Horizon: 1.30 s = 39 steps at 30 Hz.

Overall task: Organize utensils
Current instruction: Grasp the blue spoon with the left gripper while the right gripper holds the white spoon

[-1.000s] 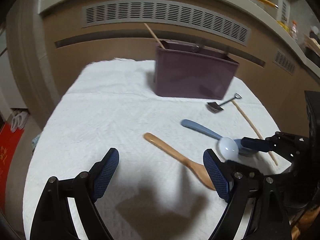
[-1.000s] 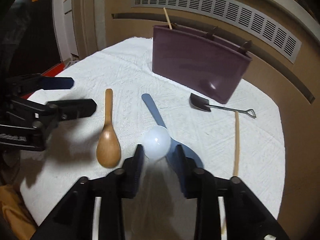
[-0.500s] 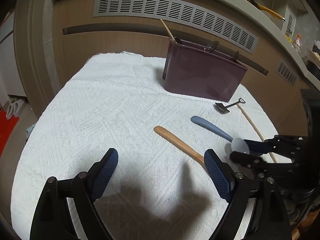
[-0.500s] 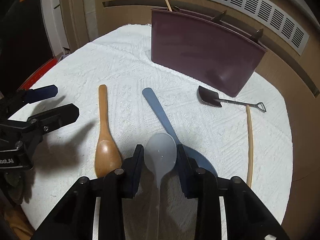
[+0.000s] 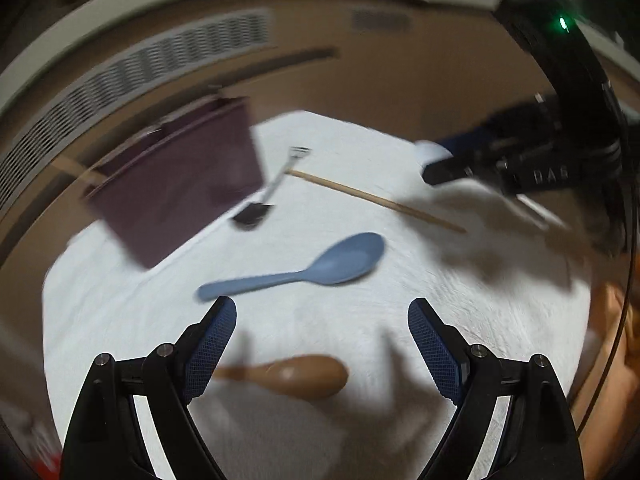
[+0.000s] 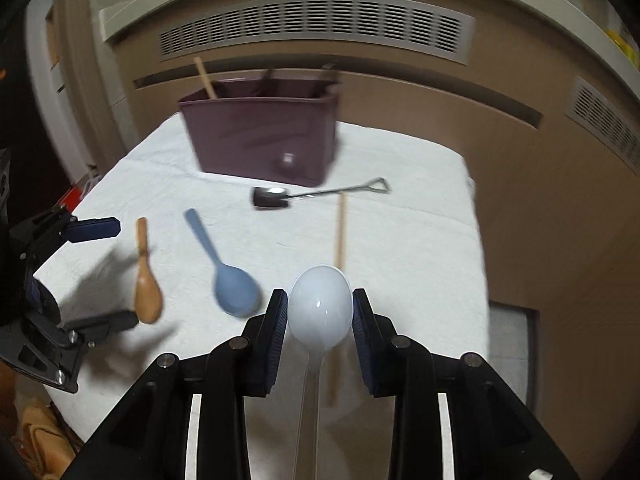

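The right claw [image 6: 320, 316] is clamped on a white spoon [image 6: 320, 306], held above the white cloth [image 6: 400, 248] covering the counter. The left claw [image 5: 322, 336] stands wide apart over a wooden spoon [image 5: 304, 375]. A blue spoon [image 6: 224, 266], a small shovel-shaped spoon [image 6: 316, 195] and a wooden chopstick [image 6: 341, 228] lie well apart on the cloth, leaving bare cloth near its right edge. The purple utensil bin [image 6: 264, 136] sits at the far edge.
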Available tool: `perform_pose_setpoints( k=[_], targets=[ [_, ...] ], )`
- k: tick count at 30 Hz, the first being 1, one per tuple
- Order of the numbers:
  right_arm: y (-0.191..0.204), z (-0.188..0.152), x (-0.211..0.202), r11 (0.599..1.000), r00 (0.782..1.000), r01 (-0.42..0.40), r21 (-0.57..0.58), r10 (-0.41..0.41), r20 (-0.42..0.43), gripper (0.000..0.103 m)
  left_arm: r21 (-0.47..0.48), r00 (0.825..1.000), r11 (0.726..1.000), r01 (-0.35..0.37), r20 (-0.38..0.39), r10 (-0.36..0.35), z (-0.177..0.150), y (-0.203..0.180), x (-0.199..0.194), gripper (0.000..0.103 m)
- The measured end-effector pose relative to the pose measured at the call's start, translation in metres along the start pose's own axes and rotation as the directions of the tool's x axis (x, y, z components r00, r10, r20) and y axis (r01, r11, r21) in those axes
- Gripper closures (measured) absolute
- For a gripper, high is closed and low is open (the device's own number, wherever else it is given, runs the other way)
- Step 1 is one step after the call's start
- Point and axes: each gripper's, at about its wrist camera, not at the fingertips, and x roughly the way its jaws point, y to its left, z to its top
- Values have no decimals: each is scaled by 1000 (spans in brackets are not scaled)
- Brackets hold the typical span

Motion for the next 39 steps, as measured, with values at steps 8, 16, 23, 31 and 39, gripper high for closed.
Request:
perform_pose_setpoints(
  k=[8,16,23,31,39],
  targets=[
    [-31,-24,13,995,999,-43,90,45,-26,73,84,978,993,84,-200,-66,48,14,63,26],
    [-42,-33,28,988,995,-88,130,94,-42,73,-95,969,991,97,-220,-116,68,33,98,46],
    [-41,-31,23,987,995,-97,128,101,-24,73,-258,975,965,35,-202,-89,69,51,92,84],
    [-28,-20,12,987,992,-121,110,123,-9,73,-407,998,912,-43,-53,23,43,46,33,92],
    [-2,0,-12,968,969,-239,84,231,88,73,-623,981,777,93,192,37,7,56,-42,93]
  ],
)
